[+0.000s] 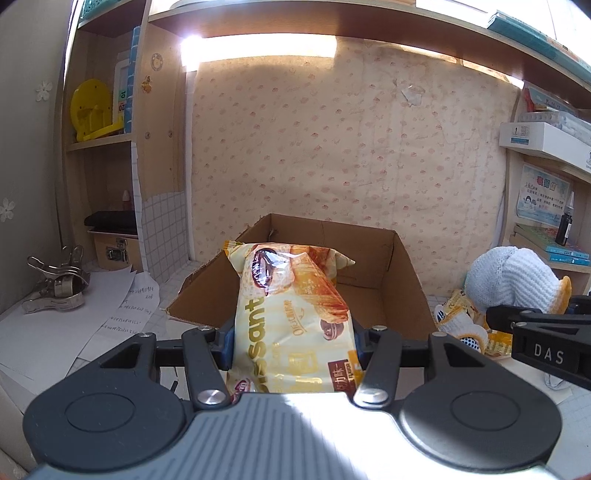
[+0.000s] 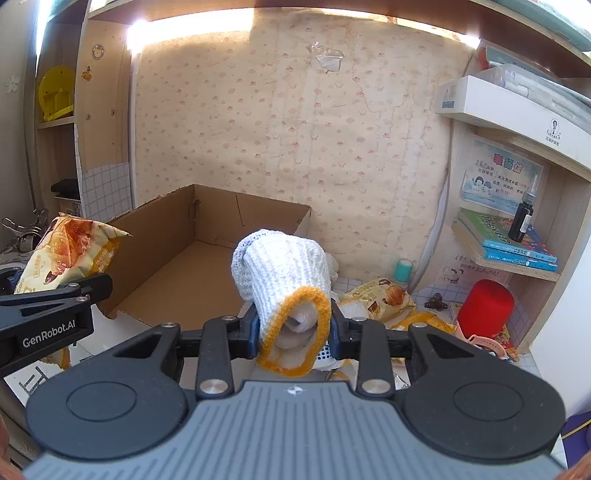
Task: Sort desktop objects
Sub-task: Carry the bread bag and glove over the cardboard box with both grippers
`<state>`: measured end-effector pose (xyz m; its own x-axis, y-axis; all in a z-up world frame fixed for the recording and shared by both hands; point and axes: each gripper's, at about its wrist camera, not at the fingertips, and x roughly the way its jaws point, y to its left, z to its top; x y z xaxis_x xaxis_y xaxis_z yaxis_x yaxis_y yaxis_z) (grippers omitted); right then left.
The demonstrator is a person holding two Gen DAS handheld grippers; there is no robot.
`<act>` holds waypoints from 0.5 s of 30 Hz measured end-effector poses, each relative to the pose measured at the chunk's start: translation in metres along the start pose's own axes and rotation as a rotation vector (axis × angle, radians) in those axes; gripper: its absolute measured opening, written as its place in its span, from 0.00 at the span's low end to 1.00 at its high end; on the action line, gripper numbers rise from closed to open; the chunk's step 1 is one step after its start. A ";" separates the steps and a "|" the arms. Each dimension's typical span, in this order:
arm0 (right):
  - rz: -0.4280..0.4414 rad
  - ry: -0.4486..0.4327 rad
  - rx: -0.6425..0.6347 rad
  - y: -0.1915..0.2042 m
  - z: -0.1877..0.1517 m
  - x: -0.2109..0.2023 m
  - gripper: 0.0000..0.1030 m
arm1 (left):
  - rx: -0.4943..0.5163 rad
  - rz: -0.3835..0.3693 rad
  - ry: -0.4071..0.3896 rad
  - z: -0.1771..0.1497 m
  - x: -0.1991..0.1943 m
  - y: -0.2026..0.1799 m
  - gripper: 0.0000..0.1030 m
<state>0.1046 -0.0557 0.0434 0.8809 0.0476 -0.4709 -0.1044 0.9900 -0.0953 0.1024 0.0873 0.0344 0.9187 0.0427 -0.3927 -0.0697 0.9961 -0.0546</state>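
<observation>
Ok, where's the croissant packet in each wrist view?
Left wrist: croissant packet at centre, clamped in the left tongs.
Right wrist: same packet at the far left edge.
Shared landmark: the open cardboard box just behind it in both.

A dark dropper bottle [image 2: 523, 218] stands on stacked books [image 2: 509, 242]; a yellow plastic toy [image 1: 92, 110] sits on a shelf [image 1: 98, 142].

Pale wallpaper [image 1: 351, 147] with small pink marks covers the back wall. Wooden shelves [image 2: 517, 264] flank it on both sides, and bright light [image 1: 258, 48] falls beneath the top shelf [image 1: 332, 22].
</observation>
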 end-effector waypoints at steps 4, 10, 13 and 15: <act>0.005 0.001 -0.003 0.002 0.002 0.004 0.32 | -0.003 0.005 0.007 0.001 0.005 0.002 0.54; 0.016 0.001 -0.012 0.007 0.006 0.009 0.32 | -0.006 0.014 0.007 0.001 0.011 0.006 0.54; 0.021 0.002 -0.016 0.011 0.007 0.012 0.32 | -0.006 0.018 0.008 0.002 0.013 0.009 0.54; 0.026 0.002 -0.019 0.013 0.009 0.014 0.32 | -0.005 0.020 0.009 0.003 0.015 0.011 0.54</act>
<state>0.1193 -0.0413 0.0432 0.8770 0.0730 -0.4749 -0.1362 0.9856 -0.1000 0.1170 0.0988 0.0305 0.9135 0.0617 -0.4020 -0.0900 0.9946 -0.0518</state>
